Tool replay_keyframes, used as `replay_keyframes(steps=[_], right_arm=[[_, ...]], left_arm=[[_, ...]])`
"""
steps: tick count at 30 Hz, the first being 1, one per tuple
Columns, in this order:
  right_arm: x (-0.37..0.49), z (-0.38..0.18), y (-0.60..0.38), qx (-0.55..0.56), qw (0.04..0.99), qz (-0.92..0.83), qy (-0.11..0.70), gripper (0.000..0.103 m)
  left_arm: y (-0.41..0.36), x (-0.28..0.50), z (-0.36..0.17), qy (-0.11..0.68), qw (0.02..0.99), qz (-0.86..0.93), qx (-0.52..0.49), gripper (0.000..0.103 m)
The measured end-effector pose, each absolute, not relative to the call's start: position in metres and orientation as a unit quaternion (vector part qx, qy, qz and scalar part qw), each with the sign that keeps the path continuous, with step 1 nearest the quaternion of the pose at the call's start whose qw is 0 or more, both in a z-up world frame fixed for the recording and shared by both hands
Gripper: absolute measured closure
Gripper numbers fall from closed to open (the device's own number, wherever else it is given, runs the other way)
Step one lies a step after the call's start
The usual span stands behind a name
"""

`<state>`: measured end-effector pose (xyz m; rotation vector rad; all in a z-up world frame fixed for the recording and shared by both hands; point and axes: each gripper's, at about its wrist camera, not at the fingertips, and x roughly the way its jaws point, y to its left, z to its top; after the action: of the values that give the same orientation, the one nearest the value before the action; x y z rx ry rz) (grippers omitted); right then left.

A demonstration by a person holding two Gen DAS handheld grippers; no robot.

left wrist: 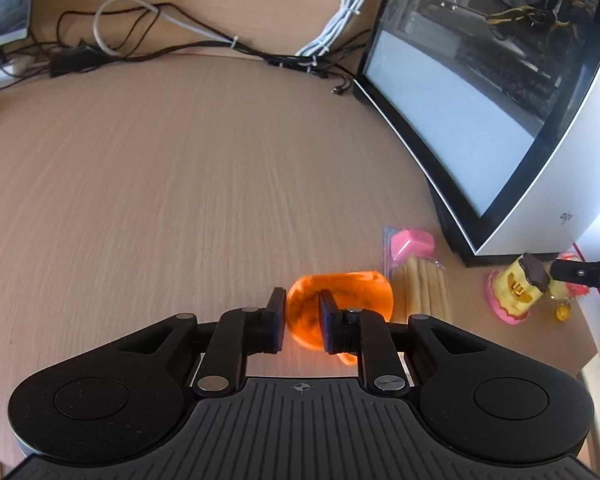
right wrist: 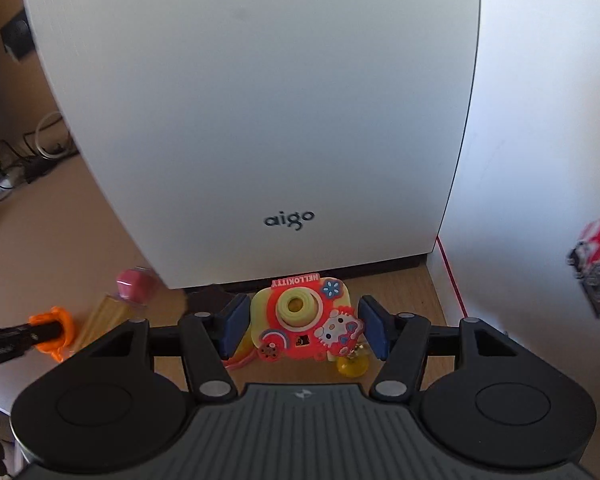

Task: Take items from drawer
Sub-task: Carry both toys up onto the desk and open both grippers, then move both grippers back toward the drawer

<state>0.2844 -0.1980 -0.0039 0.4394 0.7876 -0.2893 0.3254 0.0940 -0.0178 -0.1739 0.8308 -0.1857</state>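
A pale wood-grain desk (left wrist: 188, 168) fills most of the left wrist view. Along its far edge, at the top of the frame, lies a tangle of black and white cables (left wrist: 204, 42). A white computer case (left wrist: 532, 128) with a dark glass side panel stands at the upper right; in the right wrist view its white front, marked "aigo", fills the upper frame, with a white wall to its right.

At the lower centre of the left wrist view the left gripper (left wrist: 302, 316) pinches a translucent orange toy (left wrist: 340, 304), a glossy rounded piece with darker mottling, its blue pads pressed to the toy's near part. Whether the toy rests on the desk or hangs just above it I cannot tell. Just right of it lies a clear packet of pale biscuit sticks (left wrist: 424, 284) with a pink cap.

At the lower centre of the right wrist view the right gripper (right wrist: 302, 328) has its fingers spread around a Hello Kitty toy camera (right wrist: 300, 320), red and pale yellow with a yellow lens ring and a small yellow charm beneath. The camera sits between the pads close in front of the case; whether they press on it is unclear.
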Motion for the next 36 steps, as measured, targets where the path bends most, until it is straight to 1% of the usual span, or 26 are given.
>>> replay_keyframes(steps=[6,10,15,17,20,24,26,30,31,33,34,36], right_arm=[[0.304,-0.024,-0.193,0.193,0.892,-0.138,0.384,0.043],[0.31,-0.03,-0.191,0.186,0.896,-0.137,0.38,0.043],[0.311,-0.028,-0.193,0.192,0.893,-0.127,0.387,0.042],[0.307,-0.021,-0.194,0.194,0.892,-0.13,0.388,0.036],[0.294,-0.003,-0.192,0.19,0.897,-0.136,0.375,0.031],[0.266,0.026,-0.188,0.202,0.901,-0.127,0.363,0.028],[0.253,0.038,-0.191,0.205,0.902,-0.117,0.362,0.024],[0.222,0.05,-0.175,0.198,0.897,-0.088,0.384,0.022],[0.22,0.053,-0.154,0.201,0.897,-0.086,0.385,0.022],[0.206,0.05,-0.167,0.218,0.897,-0.088,0.374,0.021],[0.191,0.051,-0.175,0.228,0.894,-0.088,0.375,0.018],[0.193,0.037,-0.178,0.235,0.875,-0.069,0.417,0.017]], left_arm=[[0.112,0.322,-0.005,0.36,0.921,-0.077,-0.125,0.084],[0.124,0.309,0.016,0.349,0.92,-0.081,-0.158,0.084],[0.124,0.285,0.033,0.351,0.918,-0.094,-0.158,0.084],[0.122,0.275,0.035,0.355,0.916,-0.101,-0.156,0.084],[0.117,0.25,0.036,0.355,0.913,-0.114,-0.164,0.084],[0.103,0.222,0.024,0.384,0.898,-0.137,-0.167,0.084],[0.095,0.211,0.012,0.408,0.887,-0.148,-0.161,0.084],[0.081,0.193,-0.015,0.459,0.861,-0.162,-0.148,0.084],[0.078,0.189,-0.021,0.469,0.856,-0.165,-0.144,0.084],[0.073,0.179,-0.032,0.482,0.848,-0.169,-0.139,0.084],[0.072,0.175,-0.035,0.486,0.846,-0.17,-0.137,0.084],[0.071,0.166,-0.044,0.49,0.844,-0.17,-0.137,0.084]])
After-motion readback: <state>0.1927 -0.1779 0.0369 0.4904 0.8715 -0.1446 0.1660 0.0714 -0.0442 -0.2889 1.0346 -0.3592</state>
